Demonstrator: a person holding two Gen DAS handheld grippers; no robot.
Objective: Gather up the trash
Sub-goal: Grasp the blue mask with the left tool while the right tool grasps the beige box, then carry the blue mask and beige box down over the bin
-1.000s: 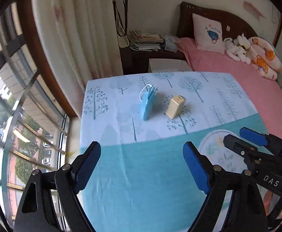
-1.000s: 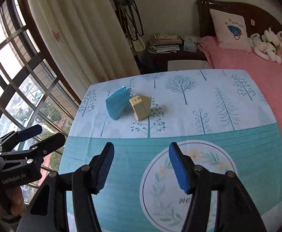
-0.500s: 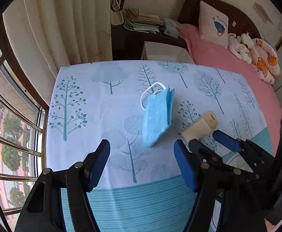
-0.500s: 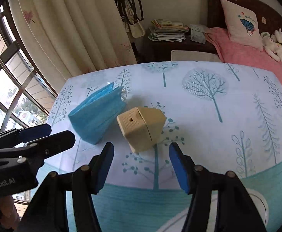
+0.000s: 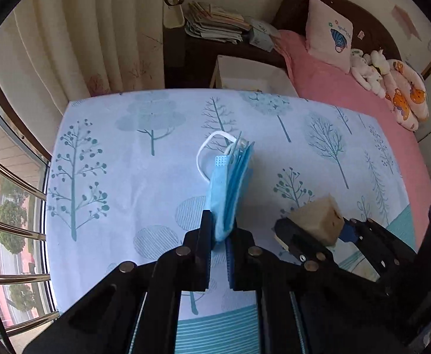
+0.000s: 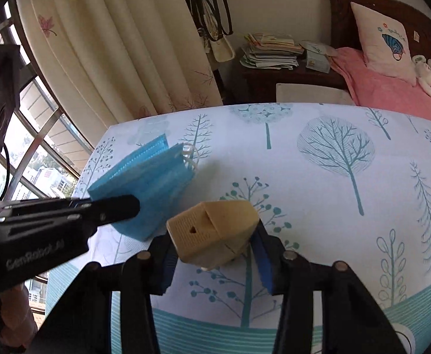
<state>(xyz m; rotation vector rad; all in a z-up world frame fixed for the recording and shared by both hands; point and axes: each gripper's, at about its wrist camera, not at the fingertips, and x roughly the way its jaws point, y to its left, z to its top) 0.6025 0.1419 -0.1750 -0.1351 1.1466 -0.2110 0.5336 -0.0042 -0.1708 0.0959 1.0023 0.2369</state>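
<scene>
Under me spreads a table draped in a white-and-teal tree-print cloth (image 6: 318, 153). On it lie 1 folded blue pleated face mask (image 6: 147, 177) and, at its 4 o'clock, 1 tan plastic block (image 6: 215, 233).

Mask (image 5: 230, 185) left of carton (image 5: 318, 219), both on tablecloth (image 5: 121, 183).

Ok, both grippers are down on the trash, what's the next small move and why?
Probably finish closing the right gripper before lifting: its fingers are closing around the tan plastic wedge-shaped block, which sits between them on the tree-print tablecloth. The left gripper already pinches the folded blue face mask, so both can rise together.
</scene>
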